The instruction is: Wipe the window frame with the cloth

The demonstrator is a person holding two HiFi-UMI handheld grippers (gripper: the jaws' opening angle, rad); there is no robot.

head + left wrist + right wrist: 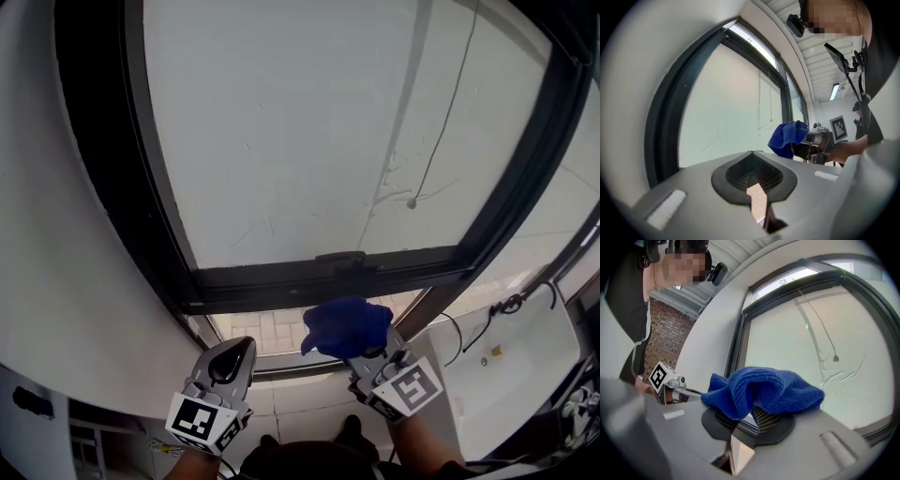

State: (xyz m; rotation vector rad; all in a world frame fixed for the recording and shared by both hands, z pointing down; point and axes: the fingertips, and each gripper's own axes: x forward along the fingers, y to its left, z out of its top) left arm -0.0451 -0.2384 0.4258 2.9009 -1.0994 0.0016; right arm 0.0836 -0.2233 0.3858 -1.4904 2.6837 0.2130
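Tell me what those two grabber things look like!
They match. The left gripper and the right gripper are smooth grey plastic with rounded, pointed jaws lined with black ridged pads. Each has a white cube at the back, printed with a black square pattern like a puzzle code.

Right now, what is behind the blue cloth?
Dark window frame and pale glass. The cloth, held by the right gripper, covers part of the frame.

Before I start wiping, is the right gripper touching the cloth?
Touching. The right gripper view shows the right gripper with its jaws shut on the blue cloth, which bunches up over their tips.
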